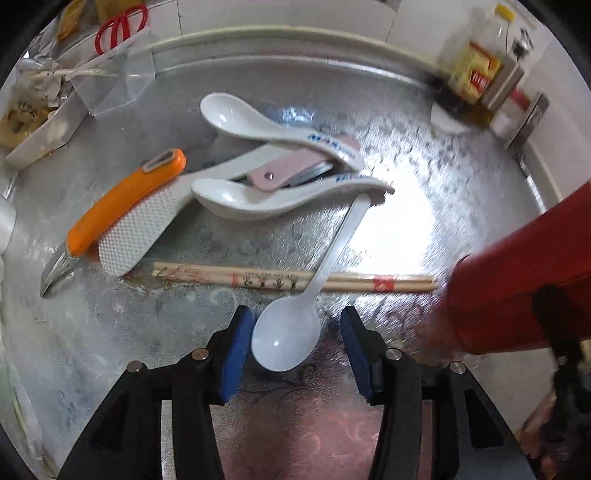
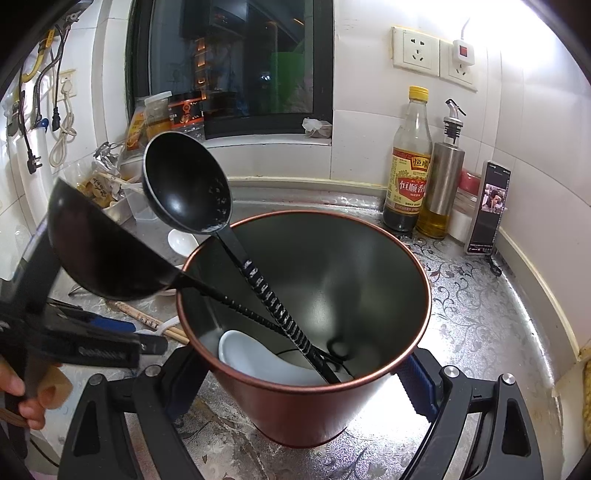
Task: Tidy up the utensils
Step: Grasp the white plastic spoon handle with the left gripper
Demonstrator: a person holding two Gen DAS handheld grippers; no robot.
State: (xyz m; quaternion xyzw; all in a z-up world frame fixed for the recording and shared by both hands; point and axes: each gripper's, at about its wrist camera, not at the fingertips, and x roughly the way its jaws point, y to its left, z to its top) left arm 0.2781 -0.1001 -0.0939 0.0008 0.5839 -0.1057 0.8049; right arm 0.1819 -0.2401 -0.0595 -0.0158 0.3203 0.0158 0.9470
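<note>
**Fingers wide over a plastic spoon, other fingers hugging the cup**

Blue pads [image 1: 236, 350] on the left gripper [image 1: 295, 349] stand apart, one on each side of the bowl of a thin white plastic spoon [image 1: 291, 336]. They do not press it; the spoon lies flat on the shiny counter [image 1: 424, 221]. Its handle runs up toward one o'clock and crosses over a pair of wooden chopsticks [image 1: 236, 277].

Farther off, at twelve o'clock from that spoon, two white soup spoons [image 1: 266, 199] lie in a heap with a pink folding tool [image 1: 284, 171] between them. At ten o'clock sits a white paddle with a bumpy face [image 1: 144, 229], and an orange-handled knife [image 1: 122, 199] lies touching it. Red scissors [image 1: 118, 27] stick up at the back, near eleven o'clock.

The right gripper [image 2: 306, 387] squeezes a dark red metal cup [image 2: 306, 413] from both sides, low down near its base. The cup stands upright on the counter. Inside it lean two black ladles [image 2: 184, 184], their bowls sticking out toward ten o'clock, and a white soup spoon [image 2: 266, 362] lies at the bottom.

Behind the cup, at two o'clock, stand a vinegar bottle [image 2: 408, 166], a steel oil bottle [image 2: 445, 177] and a phone [image 2: 489, 210] propped against the tiles. A hand [image 2: 26, 398] shows at the left edge, at eight o'clock.
</note>
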